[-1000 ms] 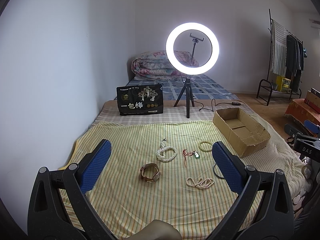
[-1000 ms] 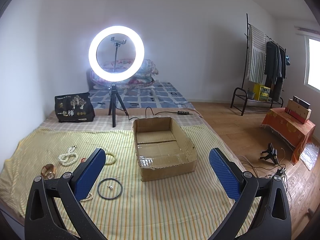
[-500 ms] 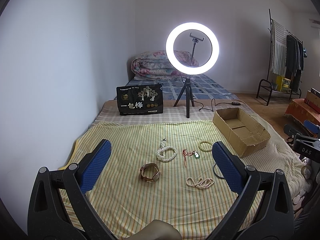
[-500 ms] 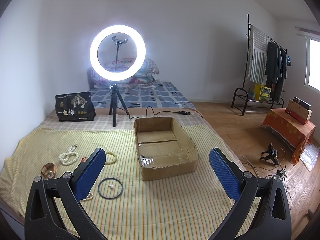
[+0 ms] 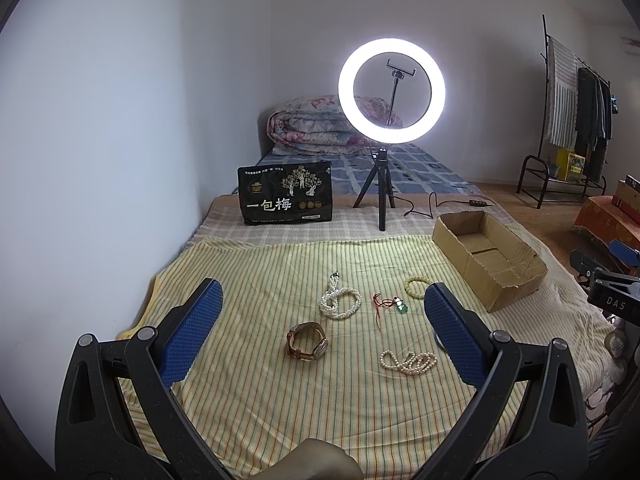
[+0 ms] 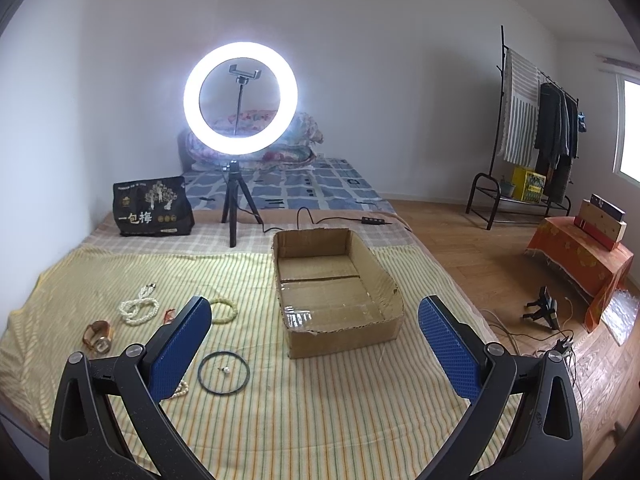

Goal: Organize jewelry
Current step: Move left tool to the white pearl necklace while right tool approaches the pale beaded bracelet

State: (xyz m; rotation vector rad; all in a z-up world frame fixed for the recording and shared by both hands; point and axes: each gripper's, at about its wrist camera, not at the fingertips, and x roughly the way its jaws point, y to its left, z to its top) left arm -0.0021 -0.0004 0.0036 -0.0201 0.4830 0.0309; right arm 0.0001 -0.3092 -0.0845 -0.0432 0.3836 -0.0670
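Jewelry lies on a yellow striped cloth [image 5: 256, 392]: a brown-strap watch [image 5: 307, 341], a white pearl necklace [image 5: 339, 302], a cream bead strand [image 5: 408, 361], a red-cord green pendant [image 5: 394, 305], a pale bead bracelet [image 5: 416, 287]. A black ring bangle [image 6: 224, 372] with a small pearl stud inside shows in the right wrist view. An open cardboard box [image 6: 338, 292] stands empty at the right. My left gripper [image 5: 322, 320] is open and empty above the watch. My right gripper [image 6: 314, 338] is open and empty, near the box's front wall.
A lit ring light on a tripod [image 5: 390, 92] stands behind the cloth, its cable trailing right. A black snack bag [image 5: 285, 196] leans at the back left. A folded quilt [image 5: 312, 126] lies further back. The bed's right edge drops to a wooden floor [image 6: 500, 264].
The right wrist view has shifted slightly to the left; the left gripper has stayed still. Nothing was picked up or moved.
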